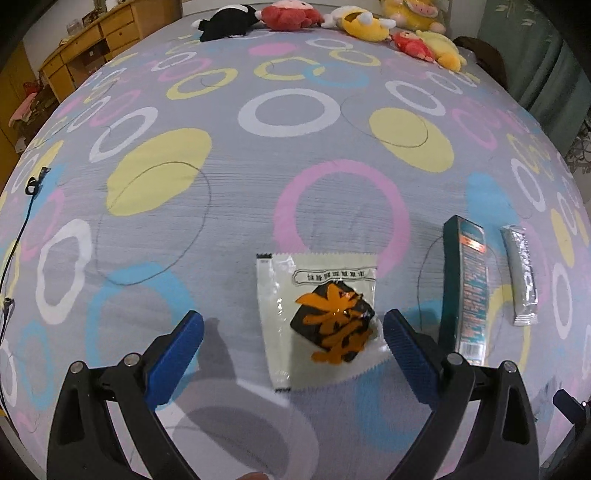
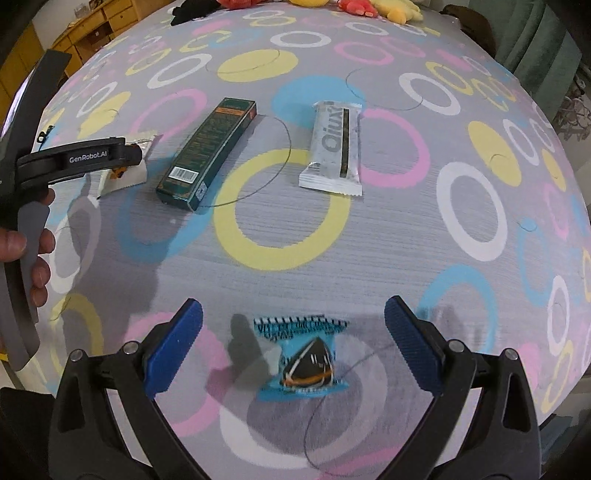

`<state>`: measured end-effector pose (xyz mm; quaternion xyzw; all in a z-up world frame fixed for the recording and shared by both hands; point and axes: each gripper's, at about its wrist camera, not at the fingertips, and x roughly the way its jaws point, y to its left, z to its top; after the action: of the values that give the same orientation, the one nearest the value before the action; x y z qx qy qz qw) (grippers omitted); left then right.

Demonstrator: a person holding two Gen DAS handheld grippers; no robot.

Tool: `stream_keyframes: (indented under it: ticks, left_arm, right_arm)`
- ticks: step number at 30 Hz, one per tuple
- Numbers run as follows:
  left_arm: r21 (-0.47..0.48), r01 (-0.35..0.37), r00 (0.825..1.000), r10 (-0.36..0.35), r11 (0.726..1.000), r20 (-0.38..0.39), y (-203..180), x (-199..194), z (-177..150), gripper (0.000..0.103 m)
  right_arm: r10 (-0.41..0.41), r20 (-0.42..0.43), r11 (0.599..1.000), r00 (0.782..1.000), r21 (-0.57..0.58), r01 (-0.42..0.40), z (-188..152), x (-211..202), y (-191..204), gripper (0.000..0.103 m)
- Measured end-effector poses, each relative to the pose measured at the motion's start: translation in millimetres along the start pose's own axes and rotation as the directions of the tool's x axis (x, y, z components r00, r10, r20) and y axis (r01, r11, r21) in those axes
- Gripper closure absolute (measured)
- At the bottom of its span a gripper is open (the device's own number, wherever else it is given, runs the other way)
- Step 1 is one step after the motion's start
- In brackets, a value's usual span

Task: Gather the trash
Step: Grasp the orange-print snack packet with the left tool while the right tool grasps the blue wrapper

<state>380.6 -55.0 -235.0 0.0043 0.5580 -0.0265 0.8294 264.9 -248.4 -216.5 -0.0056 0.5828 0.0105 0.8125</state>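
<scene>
In my left wrist view, the left gripper (image 1: 293, 341) has its blue pads spread wide, gripping nothing. Between them, low in the centre of the frame, lies a white sachet (image 1: 317, 317) with a black and orange emblem, flat on the bedsheet (image 1: 221, 221) with its coloured rings. Neither pad touches it that I can see. To the right of the sachet, just past the right pad, a dark green carton (image 1: 465, 288) lies lengthwise, and further right, apart from it, a silver wrapper (image 1: 521, 275). Along the top edge of the frame I see a row of plush toys (image 1: 332, 20), and a wooden dresser (image 1: 92, 40) in the upper left corner.

In my right wrist view, the right gripper (image 2: 293, 341) is likewise spread wide and empty. A small blue packet (image 2: 303, 360), blurred, sits on the sheet between its pads, closer to the bottom of the frame. Higher up, left of centre, the green carton (image 2: 208, 149) lies at a slant, and the silver wrapper (image 2: 334, 144) sits to its right, well apart. At the left edge I see the other gripper (image 2: 122, 155) from the side, over the white sachet (image 2: 125, 173), with the hand (image 2: 29, 251) holding its handle.
</scene>
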Motion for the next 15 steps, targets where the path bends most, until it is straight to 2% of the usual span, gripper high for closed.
stream_keyframes:
  ticks: [10,12,15]
  left_arm:
    - [0.021,-0.033,0.999,0.033,0.999,0.011,-5,16,3,0.008]
    - [0.029,-0.038,0.999,0.037,0.999,0.018,-5,16,2,0.008]
    - [0.022,-0.034,0.999,0.034,0.999,0.02,-5,16,2,0.008]
  right_arm:
    - [-0.009,-0.047,1.0,0.999,-0.008,0.009,1,23,2,0.007]
    - [-0.006,-0.065,1.0,0.998,-0.013,0.005,-3,30,3,0.015]
    - [0.011,-0.062,1.0,0.998,0.006,-0.011,-4,33,0,0.019]
